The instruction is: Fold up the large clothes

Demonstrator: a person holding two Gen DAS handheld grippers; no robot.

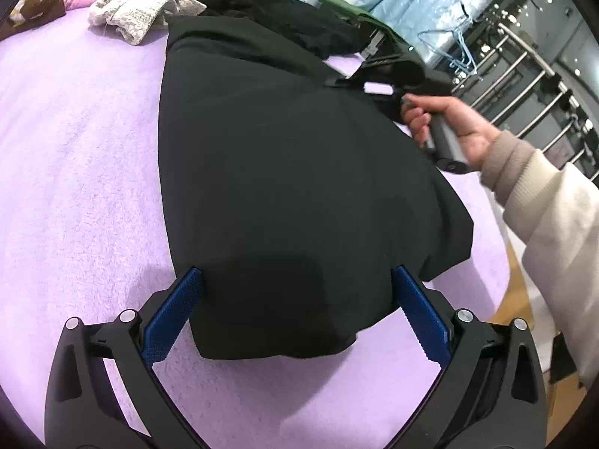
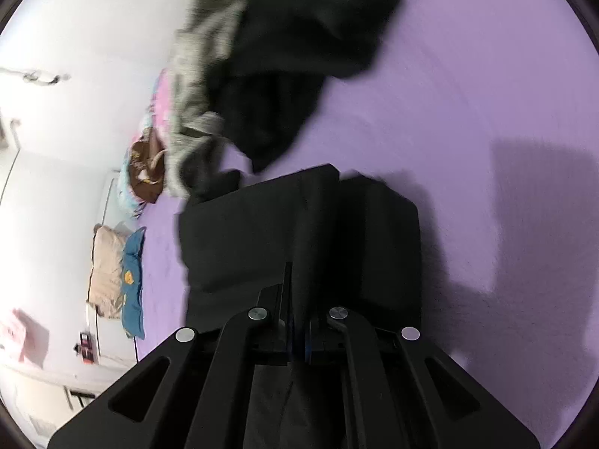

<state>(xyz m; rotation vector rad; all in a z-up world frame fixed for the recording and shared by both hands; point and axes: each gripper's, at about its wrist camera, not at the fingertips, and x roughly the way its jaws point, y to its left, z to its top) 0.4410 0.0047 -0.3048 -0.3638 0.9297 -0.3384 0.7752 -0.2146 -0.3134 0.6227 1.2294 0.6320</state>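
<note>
A large black garment (image 1: 284, 172) lies folded on the purple bed cover (image 1: 75, 187). My left gripper (image 1: 295, 280) is open, its blue pads (image 1: 176, 314) standing wide on either side of the garment's near end. At the far right edge of the garment, a hand (image 1: 453, 127) in a cream sleeve holds the right gripper. In the right wrist view, which is blurred, my right gripper (image 2: 299, 292) is shut on a raised fold of the black garment (image 2: 329, 232), with cloth running between the jaws.
A heap of grey and white lacy clothes (image 1: 149, 3) and another dark garment (image 1: 299, 22) lie at the far end of the bed. Pillows (image 2: 112, 273) sit by the wall. Blue hangers (image 1: 456, 48) and a metal rack (image 1: 524, 75) stand beyond the bed's right edge.
</note>
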